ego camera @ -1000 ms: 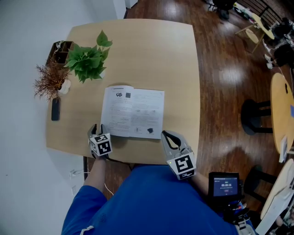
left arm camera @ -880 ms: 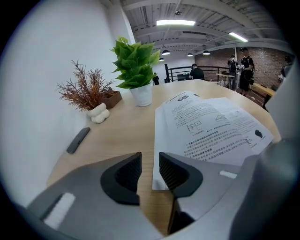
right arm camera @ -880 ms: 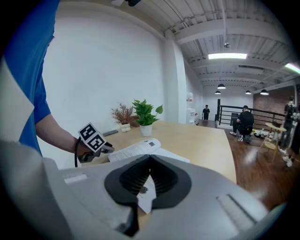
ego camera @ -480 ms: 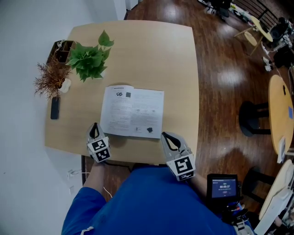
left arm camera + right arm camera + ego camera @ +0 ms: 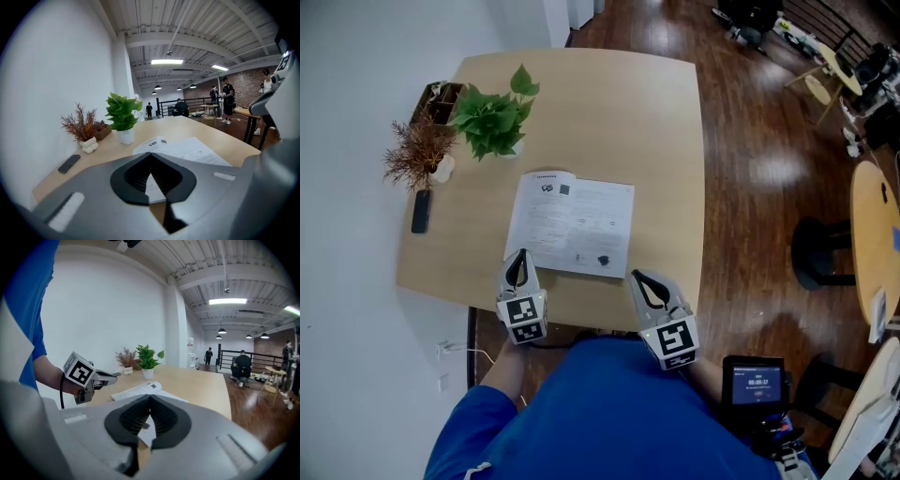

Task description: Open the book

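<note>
The book (image 5: pixel 572 225) lies open and flat on the light wooden table (image 5: pixel 609 112), its white printed pages facing up. My left gripper (image 5: pixel 518 258) is shut with nothing in it and hovers just off the book's near left corner. My right gripper (image 5: pixel 637 275) is shut and empty too, close to the near right corner. In the left gripper view the closed jaws (image 5: pixel 151 154) point at the pages (image 5: pixel 187 147). The right gripper view shows its closed jaws (image 5: pixel 150 397), the book (image 5: pixel 140 391) beyond them and the left gripper (image 5: pixel 110 376) off to the left.
A potted green plant (image 5: pixel 492 122), a dried plant in a white vase (image 5: pixel 422 150), a wooden box (image 5: pixel 441 98) and a black phone (image 5: pixel 420 211) stand along the table's left side. A round table (image 5: pixel 877 234) and a stool (image 5: pixel 820 253) are on the right. People stand far off in the room.
My left gripper closed its jaws, rose and moved right and forward toward the book's near left corner. The right gripper and the book stayed put.
</note>
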